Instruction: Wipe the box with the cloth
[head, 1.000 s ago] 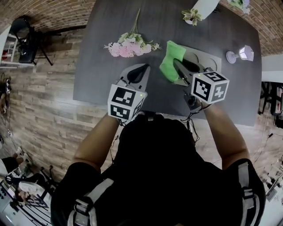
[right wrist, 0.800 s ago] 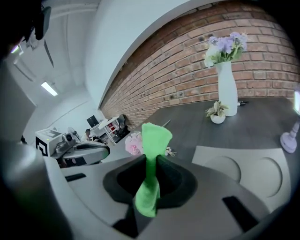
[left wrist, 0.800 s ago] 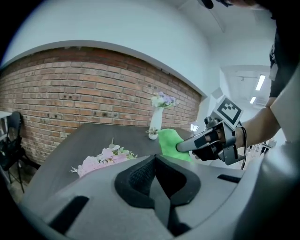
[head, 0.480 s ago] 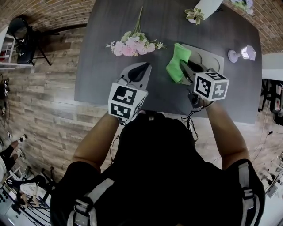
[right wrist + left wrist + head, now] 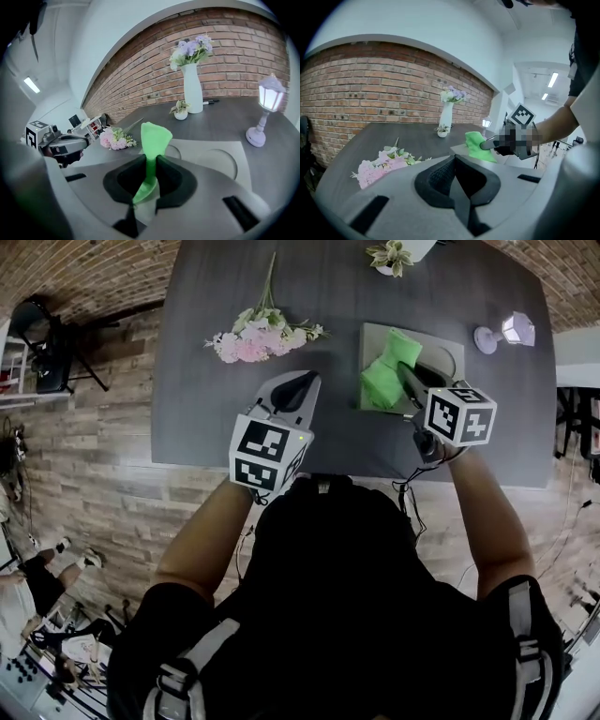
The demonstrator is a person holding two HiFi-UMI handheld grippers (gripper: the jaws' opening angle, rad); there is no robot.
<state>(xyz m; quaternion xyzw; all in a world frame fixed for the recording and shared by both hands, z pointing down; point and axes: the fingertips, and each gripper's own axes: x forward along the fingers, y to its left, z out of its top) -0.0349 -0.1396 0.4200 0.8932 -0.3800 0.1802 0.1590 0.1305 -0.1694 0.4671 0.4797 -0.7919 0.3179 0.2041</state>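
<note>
Right gripper (image 5: 411,381) is clamped on the green cloth (image 5: 386,371). In the right gripper view the jaws pinch a narrow fold of it (image 5: 154,136) and the rest sticks up past the tips. The cloth sits over the left half of the box (image 5: 433,341), the flat grey one with round recesses in its top (image 5: 234,154). Can't tell from any view whether the cloth is actually touching the lid. The box lies on the dark table (image 5: 216,409), towards its right end. Left gripper (image 5: 305,381) is well left of the box, over bare tabletop near the table's front edge, jaws together with nothing between them (image 5: 454,161). From its camera the cloth (image 5: 477,143) and the right gripper show at the box's near corner. Pink bouquet (image 5: 251,338) lies on the table left of the box, further back than the left gripper. Small lamp (image 5: 506,331) stands just right of the box, apart from it. Potted plant (image 5: 389,256) and white vase (image 5: 192,86) stand behind the box by the brick wall.
</note>
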